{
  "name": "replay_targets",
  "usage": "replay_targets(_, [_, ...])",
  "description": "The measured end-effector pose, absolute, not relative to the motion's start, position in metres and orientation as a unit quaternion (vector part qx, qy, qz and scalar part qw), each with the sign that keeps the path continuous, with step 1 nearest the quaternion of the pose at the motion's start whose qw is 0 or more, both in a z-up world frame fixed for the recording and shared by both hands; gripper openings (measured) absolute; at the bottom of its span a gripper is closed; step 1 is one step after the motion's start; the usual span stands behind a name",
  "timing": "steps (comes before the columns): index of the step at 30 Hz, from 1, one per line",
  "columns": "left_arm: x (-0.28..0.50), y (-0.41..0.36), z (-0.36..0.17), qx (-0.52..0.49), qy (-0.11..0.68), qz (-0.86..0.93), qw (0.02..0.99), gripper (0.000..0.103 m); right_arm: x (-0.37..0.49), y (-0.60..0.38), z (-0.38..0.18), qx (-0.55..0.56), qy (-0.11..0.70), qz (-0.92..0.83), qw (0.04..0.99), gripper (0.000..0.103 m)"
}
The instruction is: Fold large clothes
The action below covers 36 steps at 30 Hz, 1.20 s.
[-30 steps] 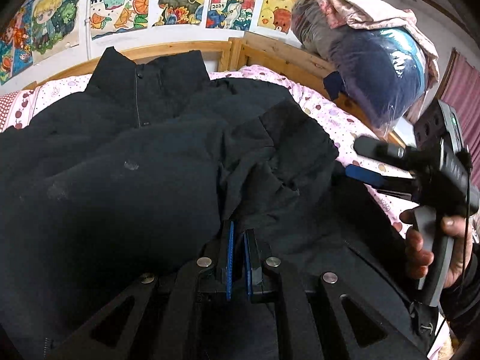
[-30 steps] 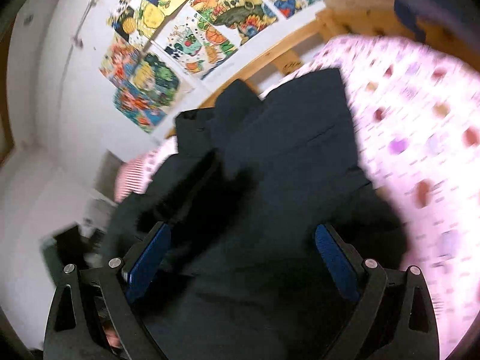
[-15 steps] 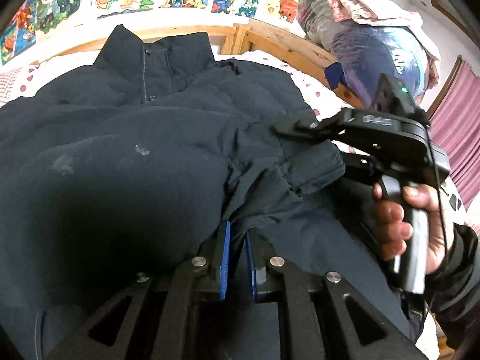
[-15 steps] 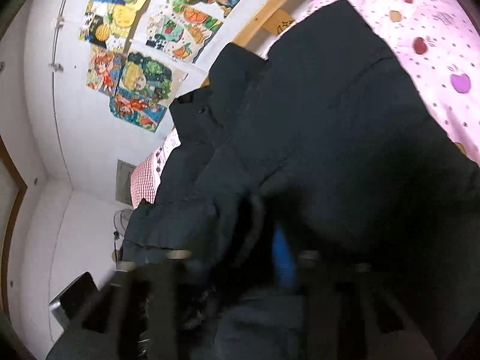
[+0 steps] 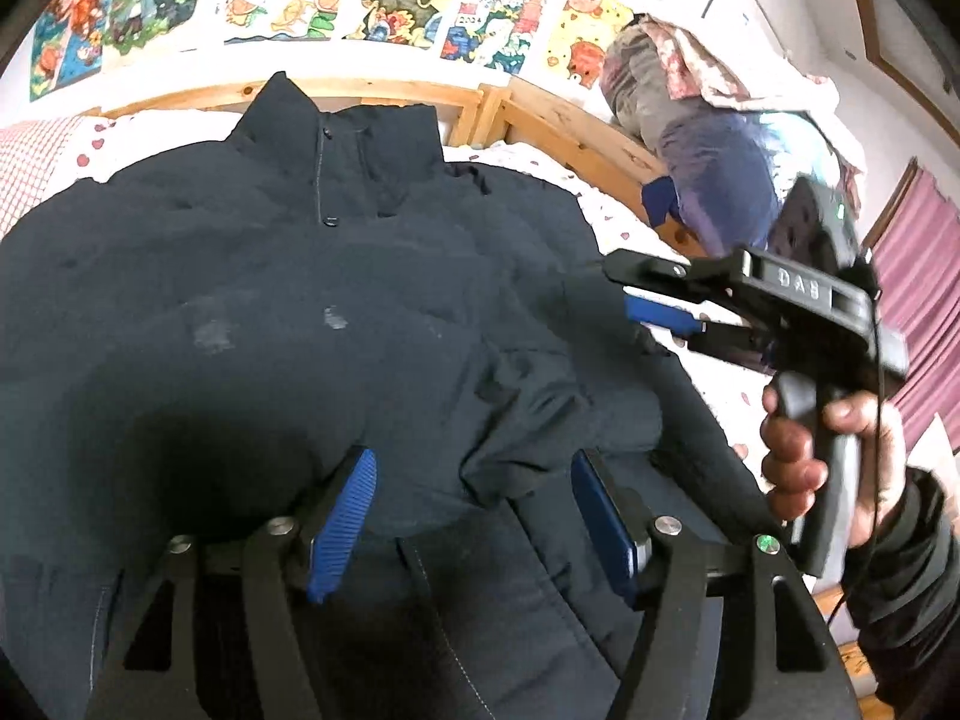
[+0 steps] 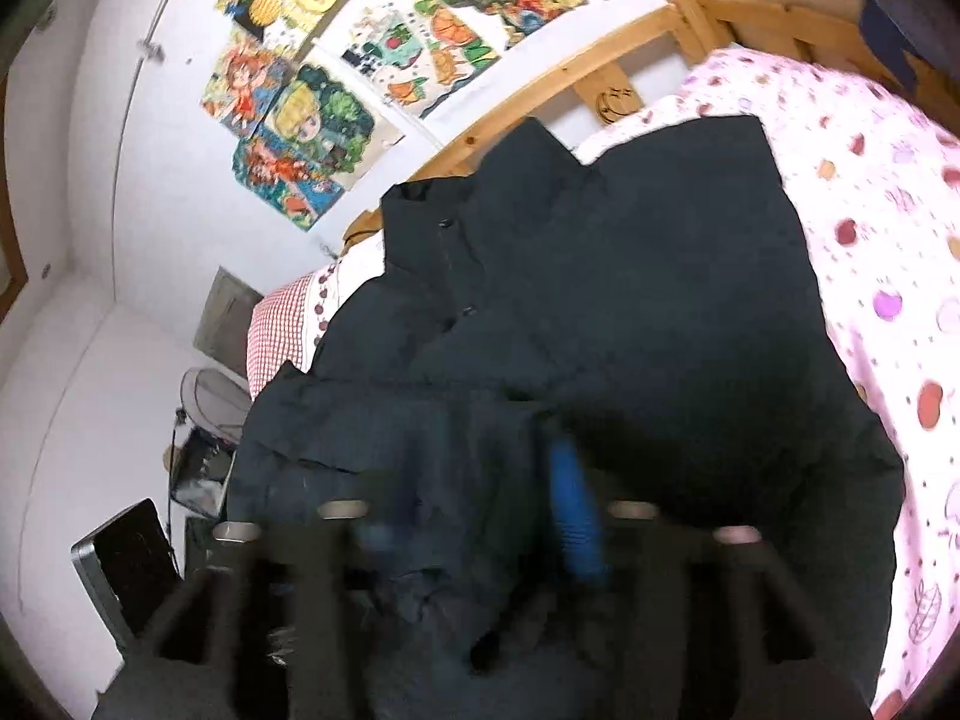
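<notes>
Black padded jacket (image 6: 600, 312) spread front-up over a pink spotted bedsheet (image 6: 888, 192), collar toward the wooden headboard (image 6: 576, 72), with a red-checked pillow (image 6: 279, 336) just beside its left shoulder. Right gripper (image 6: 480, 534), blurred, low in the frame over the jacket's lower part; one blue finger pad (image 6: 573, 510) visible against the cloth, jaw gap not readable through the blur. Wall above the headboard carries a row of colourful cartoon posters (image 6: 300, 120); a fan (image 6: 210, 402) stands beside the bed.

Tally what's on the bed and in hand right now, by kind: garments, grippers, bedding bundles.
Black jacket: 1
Grippers: 2, left gripper and right gripper
Bagged bedding bundle: 1
Total: 4
</notes>
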<state>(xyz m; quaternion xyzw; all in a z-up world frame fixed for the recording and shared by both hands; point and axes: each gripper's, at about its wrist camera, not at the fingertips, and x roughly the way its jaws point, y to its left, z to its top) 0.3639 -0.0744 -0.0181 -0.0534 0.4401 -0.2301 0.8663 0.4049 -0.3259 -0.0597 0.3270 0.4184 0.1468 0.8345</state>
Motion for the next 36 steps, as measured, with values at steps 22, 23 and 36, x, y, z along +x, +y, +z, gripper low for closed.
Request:
replay_targets(22, [0.359,0.109,0.072,-0.106,0.319,0.0,0.942,0.08,0.397,-0.356,0.066,0.255,0.272,0.106,0.922,0.004])
replay_targets(23, [0.361,0.111,0.072,-0.107,0.322,-0.001,0.941,0.08,0.396,-0.365,0.07,0.257,0.268,0.096,0.924,0.004])
replay_targets(36, [0.435,0.062,0.031,-0.061,0.37,-0.026,0.927,0.08,0.414,-0.365,-0.03,0.146,0.408,-0.024,0.901,0.016])
